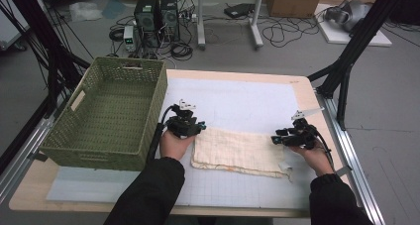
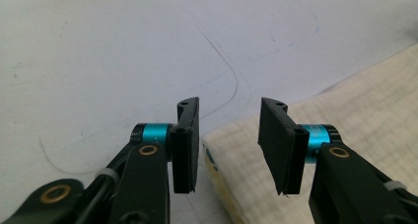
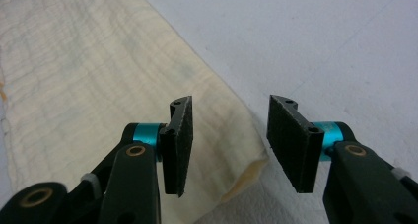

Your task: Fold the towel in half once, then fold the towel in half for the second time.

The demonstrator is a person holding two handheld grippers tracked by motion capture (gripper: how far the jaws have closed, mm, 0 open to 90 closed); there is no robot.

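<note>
Wooden table point(image 1: 302, 88) under a white mat point(image 1: 237, 98), with cream cloth point(image 1: 237, 153) and green basket point(image 1: 111, 113).

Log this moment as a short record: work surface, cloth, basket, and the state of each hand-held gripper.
surface: white mat on a wooden table
cloth: cream, folded into a flat rectangle, lying on the mat
basket: green woven, left side of the table, nothing visible inside
left hand-held gripper: at the cloth's left end, jaws open, nothing pinched
right hand-held gripper: at the cloth's right end, jaws open, nothing pinched
</note>
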